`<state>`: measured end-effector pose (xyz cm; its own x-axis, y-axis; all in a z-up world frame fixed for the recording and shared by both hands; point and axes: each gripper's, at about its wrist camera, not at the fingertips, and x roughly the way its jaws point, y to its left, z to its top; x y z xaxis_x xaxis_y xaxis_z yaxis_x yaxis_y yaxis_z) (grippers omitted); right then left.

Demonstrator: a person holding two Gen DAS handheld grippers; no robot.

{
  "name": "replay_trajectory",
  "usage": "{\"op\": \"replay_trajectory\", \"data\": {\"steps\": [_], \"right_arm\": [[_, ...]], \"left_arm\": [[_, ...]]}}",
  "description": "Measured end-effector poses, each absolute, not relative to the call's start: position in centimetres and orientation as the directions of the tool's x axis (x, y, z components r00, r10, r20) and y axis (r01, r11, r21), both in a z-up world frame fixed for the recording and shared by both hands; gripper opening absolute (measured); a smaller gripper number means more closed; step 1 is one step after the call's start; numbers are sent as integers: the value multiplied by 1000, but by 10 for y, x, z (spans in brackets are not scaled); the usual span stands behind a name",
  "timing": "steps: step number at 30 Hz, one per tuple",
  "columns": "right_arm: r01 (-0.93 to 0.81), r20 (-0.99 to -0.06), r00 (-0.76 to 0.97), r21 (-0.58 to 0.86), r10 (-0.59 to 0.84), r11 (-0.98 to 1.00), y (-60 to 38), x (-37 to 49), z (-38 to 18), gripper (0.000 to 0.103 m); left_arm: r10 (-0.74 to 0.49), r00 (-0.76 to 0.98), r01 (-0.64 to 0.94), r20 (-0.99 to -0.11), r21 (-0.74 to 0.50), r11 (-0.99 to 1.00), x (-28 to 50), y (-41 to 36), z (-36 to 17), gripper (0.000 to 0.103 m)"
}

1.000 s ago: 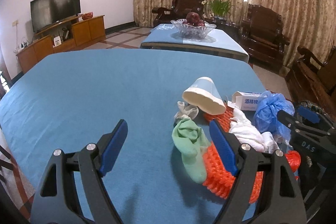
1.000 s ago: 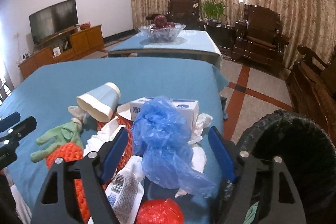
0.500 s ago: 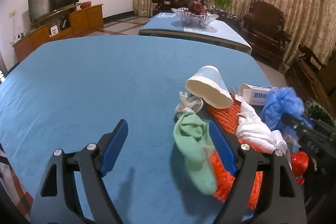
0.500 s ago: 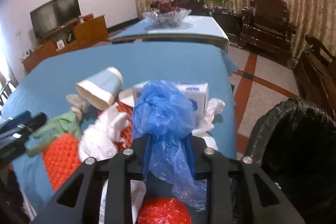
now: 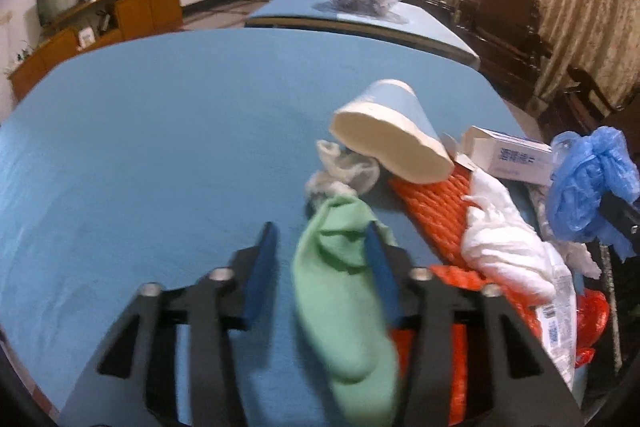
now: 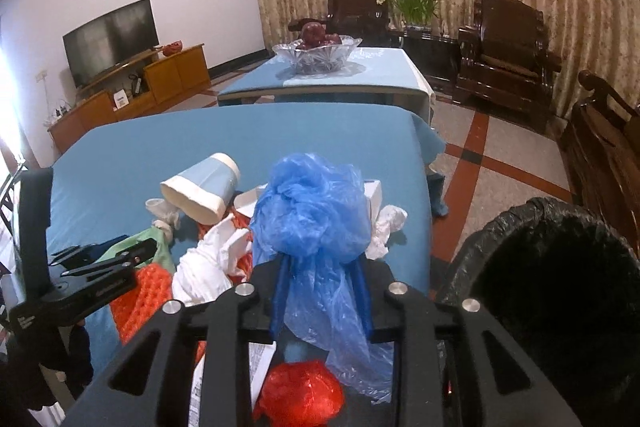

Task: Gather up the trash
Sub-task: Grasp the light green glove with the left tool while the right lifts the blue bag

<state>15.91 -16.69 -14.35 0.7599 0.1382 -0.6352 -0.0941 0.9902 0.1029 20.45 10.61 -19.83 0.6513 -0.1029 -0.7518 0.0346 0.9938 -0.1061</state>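
Note:
A heap of trash lies on the blue table's right side. In it are a light green cloth (image 5: 340, 299), a tipped paper cup (image 5: 392, 131), a small white box (image 5: 504, 151), orange mesh (image 5: 432, 203) and white tissue (image 5: 500, 239). My left gripper (image 5: 320, 231) straddles the green cloth and its jaws are closing. The right pad touches the cloth and the left pad stands a little off it. My right gripper (image 6: 320, 263) is shut on a crumpled blue plastic bag (image 6: 312, 203), just left of a black-lined bin (image 6: 500, 223).
A red plastic wad (image 6: 300, 395) lies under the right gripper. A small pale rag (image 5: 344, 171) sits by the cup. Behind are a second table with a glass fruit bowl (image 6: 316, 55), dark wooden armchairs, a TV cabinet and curtains.
The left gripper came down over the green cloth and its jaws narrowed around it. The right gripper's jaws went from wide open to shut on the blue bag.

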Motion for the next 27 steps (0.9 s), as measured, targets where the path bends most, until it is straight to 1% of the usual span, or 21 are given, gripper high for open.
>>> {"op": "replay_trajectory", "data": {"steps": [1,3,6,12,20,27], "right_arm": [[-95,-637,758,103,139,990,-167,159,-144,28],[-98,-639,756,105,143,990,-166,158,-144,28],[-107,-635,758,106,150,989,-164,155,-143,28],[-126,-619,766,119,173,985,-162,152,-137,28],[-147,-574,793,143,203,979,-163,144,-118,28],[-165,-525,823,142,216,976,-164,131,-87,28]], "left_arm": [[-114,650,43,-751,-113,993,203,105,-198,21],[-115,652,45,-750,-114,993,202,105,-197,14],[-131,658,25,-742,-152,988,198,113,-191,10],[-107,719,2,-687,-153,988,178,130,-159,6],[-13,789,-56,-615,-94,994,154,152,-111,5],[-27,836,-26,-548,-89,996,138,143,-66,5]]}}
